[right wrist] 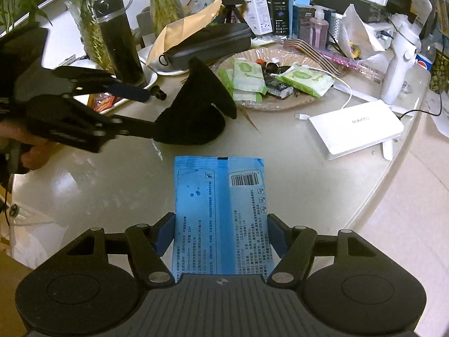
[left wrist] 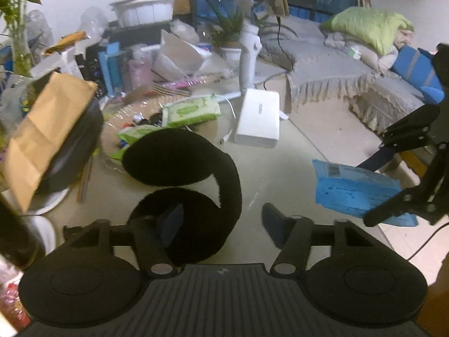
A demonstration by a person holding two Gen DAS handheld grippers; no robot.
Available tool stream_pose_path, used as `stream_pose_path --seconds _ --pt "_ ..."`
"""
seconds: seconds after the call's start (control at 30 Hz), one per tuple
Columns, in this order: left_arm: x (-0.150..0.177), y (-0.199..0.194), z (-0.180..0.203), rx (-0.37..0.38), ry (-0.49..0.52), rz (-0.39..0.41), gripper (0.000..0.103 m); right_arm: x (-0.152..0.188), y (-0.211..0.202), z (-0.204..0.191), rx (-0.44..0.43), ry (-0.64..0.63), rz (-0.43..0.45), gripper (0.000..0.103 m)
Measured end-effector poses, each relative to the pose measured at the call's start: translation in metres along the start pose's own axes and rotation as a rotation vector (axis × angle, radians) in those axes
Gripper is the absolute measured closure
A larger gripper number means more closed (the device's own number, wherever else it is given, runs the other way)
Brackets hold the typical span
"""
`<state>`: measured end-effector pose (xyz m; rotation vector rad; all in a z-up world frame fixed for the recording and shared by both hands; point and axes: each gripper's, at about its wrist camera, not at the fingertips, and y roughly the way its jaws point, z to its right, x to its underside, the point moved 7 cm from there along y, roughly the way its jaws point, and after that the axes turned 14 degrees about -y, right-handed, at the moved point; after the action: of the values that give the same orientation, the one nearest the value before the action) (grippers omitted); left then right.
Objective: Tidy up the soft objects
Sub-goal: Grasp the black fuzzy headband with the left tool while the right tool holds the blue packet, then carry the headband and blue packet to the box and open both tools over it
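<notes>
Blue packet [right wrist: 221,213] held flat between right tool [right wrist: 221,236] pads above surface [right wrist: 98,179], black earmuffs [left wrist: 185,185] on surface, left tool [left wrist: 221,224] part open astride one muff, not gripping, tray [right wrist: 280,102] of green packets beyond.

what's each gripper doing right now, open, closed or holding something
Left gripper: jaws apart around the black earmuffs, not clamped on them.
Right gripper: closed on the blue wipes packet.

Round pale table [right wrist: 92,185] bearing black fuzzy earmuffs [right wrist: 196,112], a white box [right wrist: 356,132], a woven tray [right wrist: 277,104] of green wipe packs [right wrist: 306,80], and a dark bottle [right wrist: 118,36].
</notes>
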<state>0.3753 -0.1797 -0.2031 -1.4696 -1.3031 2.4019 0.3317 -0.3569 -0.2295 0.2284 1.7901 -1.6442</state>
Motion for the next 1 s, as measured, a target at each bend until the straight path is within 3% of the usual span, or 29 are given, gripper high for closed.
stream_pose_path --seconds 0.13,0.27,0.37,1.0 --pt "0.001 0.015 0.002 0.003 0.002 -0.006 0.052 -0.001 -0.001 0.003 -0.011 0.016 0.009 0.032" --pt "0.003 0.020 0.003 0.042 -0.023 -0.014 0.085 -0.001 0.001 0.002 -0.020 0.019 0.009 0.032" --pt "0.004 0.015 0.007 0.035 0.002 -0.009 0.093 -0.001 0.003 0.000 -0.017 0.006 0.004 0.032" --pt "-0.003 -0.103 0.011 -0.151 0.012 0.048 0.096 -0.013 -0.022 -0.002 -0.017 0.037 0.090 0.032"
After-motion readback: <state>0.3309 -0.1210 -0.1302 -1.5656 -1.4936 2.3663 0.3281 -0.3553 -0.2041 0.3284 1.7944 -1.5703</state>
